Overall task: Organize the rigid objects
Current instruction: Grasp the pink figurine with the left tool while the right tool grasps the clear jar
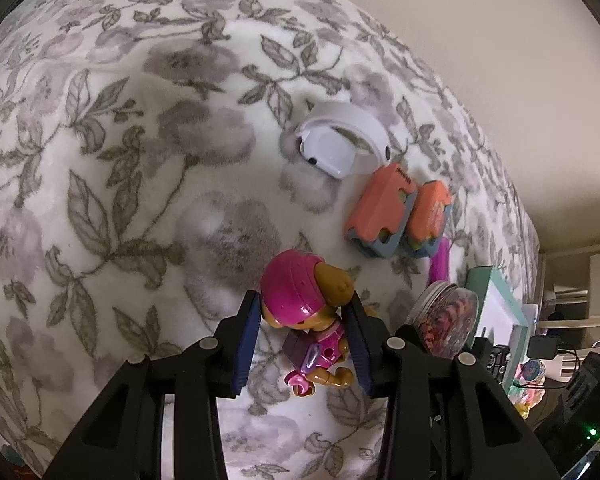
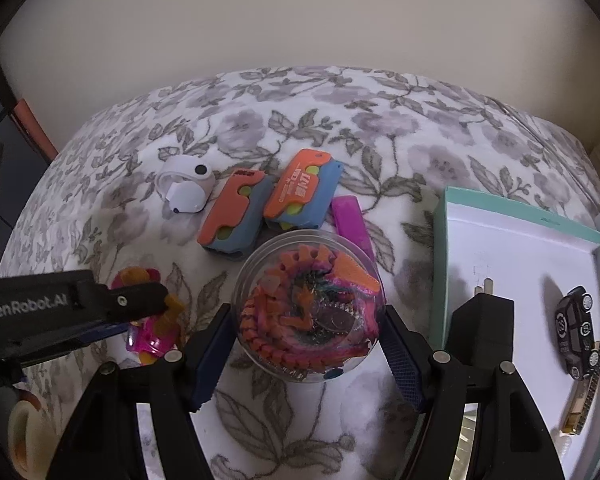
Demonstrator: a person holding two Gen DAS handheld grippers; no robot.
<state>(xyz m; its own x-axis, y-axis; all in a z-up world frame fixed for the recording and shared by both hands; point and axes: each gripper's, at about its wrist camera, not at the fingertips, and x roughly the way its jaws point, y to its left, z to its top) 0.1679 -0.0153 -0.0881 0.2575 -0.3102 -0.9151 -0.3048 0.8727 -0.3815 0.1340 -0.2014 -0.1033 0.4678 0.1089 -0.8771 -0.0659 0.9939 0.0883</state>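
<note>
A toy pup figure (image 1: 300, 304) with a pink helmet lies on the floral blanket (image 1: 140, 160). My left gripper (image 1: 302, 300) is shut on it, a blue pad against each side of the head. From the right wrist view that figure (image 2: 152, 332) shows partly under the left gripper's black finger. My right gripper (image 2: 306, 312) is shut on a clear round jar (image 2: 308, 304) holding a coiled orange and pink toy; its pads sit at the jar's left and right sides. The jar (image 1: 448, 312) also shows just right of my left gripper.
Beyond the jar lie a white round gadget (image 2: 186, 184), two orange-and-blue toys (image 2: 236, 216) (image 2: 304, 196) and a purple stick (image 2: 350, 220). At the right, a teal box (image 2: 520, 248) holds a black toy car (image 2: 578, 332) and a gold piece (image 2: 584, 400). A wall stands behind the bed.
</note>
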